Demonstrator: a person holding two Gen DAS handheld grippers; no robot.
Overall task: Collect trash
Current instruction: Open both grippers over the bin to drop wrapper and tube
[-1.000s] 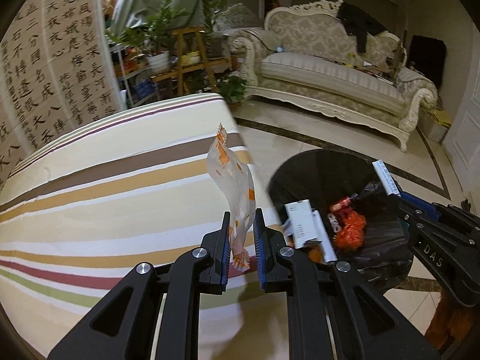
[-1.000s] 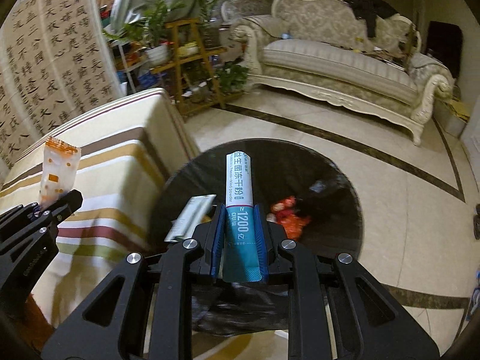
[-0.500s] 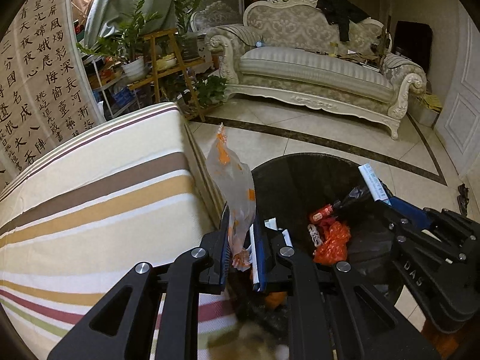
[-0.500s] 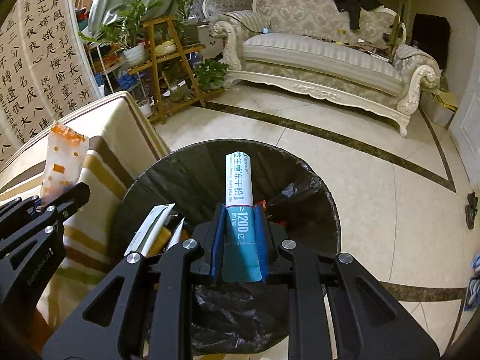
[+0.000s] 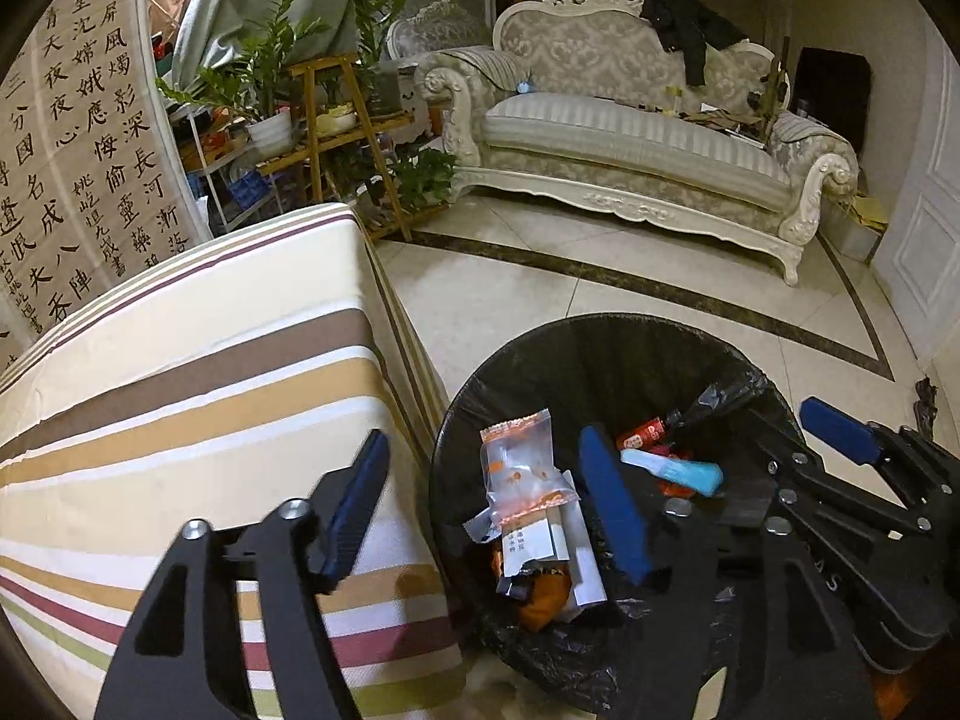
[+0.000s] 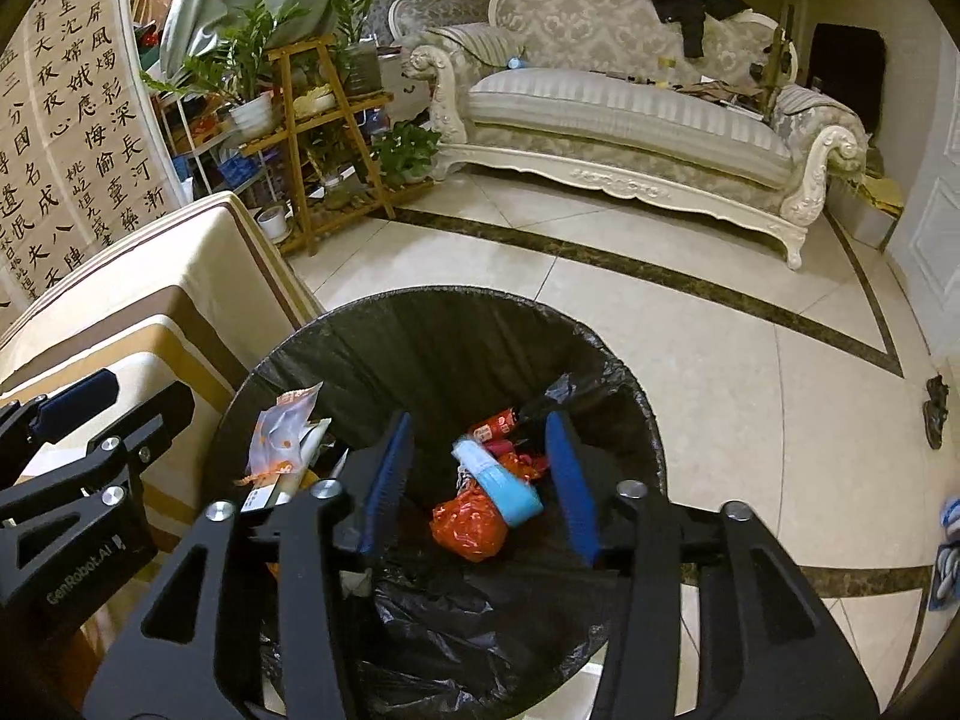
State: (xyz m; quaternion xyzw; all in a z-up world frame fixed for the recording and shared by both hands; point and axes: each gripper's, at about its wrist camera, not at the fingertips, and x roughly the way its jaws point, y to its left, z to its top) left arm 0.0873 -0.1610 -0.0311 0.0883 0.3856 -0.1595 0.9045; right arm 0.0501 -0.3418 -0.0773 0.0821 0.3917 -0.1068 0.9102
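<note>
1. Left wrist view: the left gripper (image 5: 486, 498) has its jaws opening with nothing between the pads. The clear orange-printed wrapper (image 5: 522, 468) lies in the black-lined bin (image 5: 600, 336), on top of paper scraps. It looks light and crinkly (best pinched at a sealed edge).
2. Right wrist view: the right gripper (image 6: 480, 480) has its jaws opening, empty. The teal-and-white tube box (image 6: 498, 480) lies below them on an orange bag (image 6: 471, 525) inside the bin. It seems light and stiff.

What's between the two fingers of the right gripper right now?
In the right wrist view, the right gripper is opening over the bin; between its fingers, untouched, is the blue-and-white packet.
</note>
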